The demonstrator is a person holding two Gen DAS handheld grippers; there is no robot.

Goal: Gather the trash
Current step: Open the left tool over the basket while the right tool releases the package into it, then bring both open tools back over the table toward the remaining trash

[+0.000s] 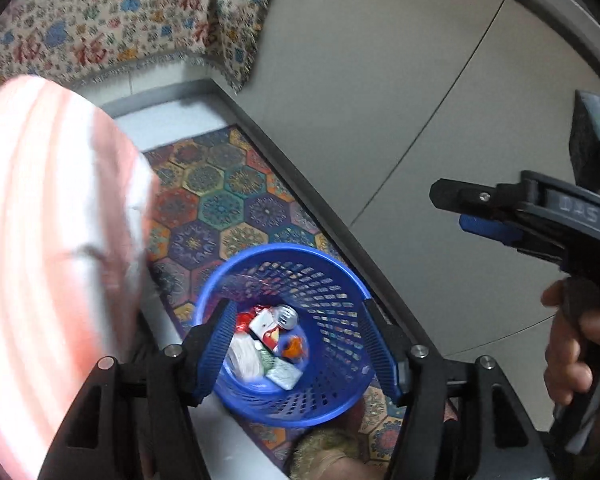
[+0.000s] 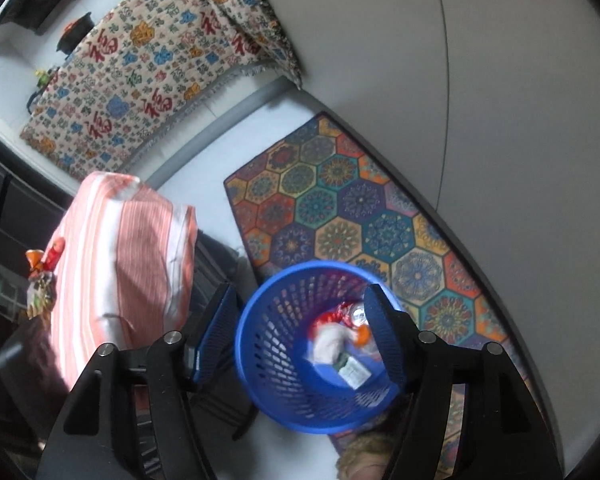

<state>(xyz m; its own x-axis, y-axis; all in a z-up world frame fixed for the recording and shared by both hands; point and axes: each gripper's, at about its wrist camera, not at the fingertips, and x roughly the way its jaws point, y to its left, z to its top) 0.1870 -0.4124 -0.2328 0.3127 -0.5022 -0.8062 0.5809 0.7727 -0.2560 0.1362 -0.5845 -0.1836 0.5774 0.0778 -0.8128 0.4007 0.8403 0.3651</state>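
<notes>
Below us the blue basket [image 1: 284, 336] stands open-topped on the patterned rug [image 2: 340, 208], and its mouth is unobstructed, though trash [image 1: 272, 344] already covers its floor. To the left of the basket a striped pink cushion [image 2: 116, 260] rises high and close, walling off that side; in the left wrist view it fills the whole left edge. To the right of the rug we meet a dark skirting strip and a plain grey wall [image 2: 500, 100], so little room remains there. Beyond the rug, bare pale floor [image 2: 228, 152] lies free up to the draped patterned cloth [image 2: 140, 72]. The right gripper [image 1: 456, 208] hovers well clear, above and right of the basket.
</notes>
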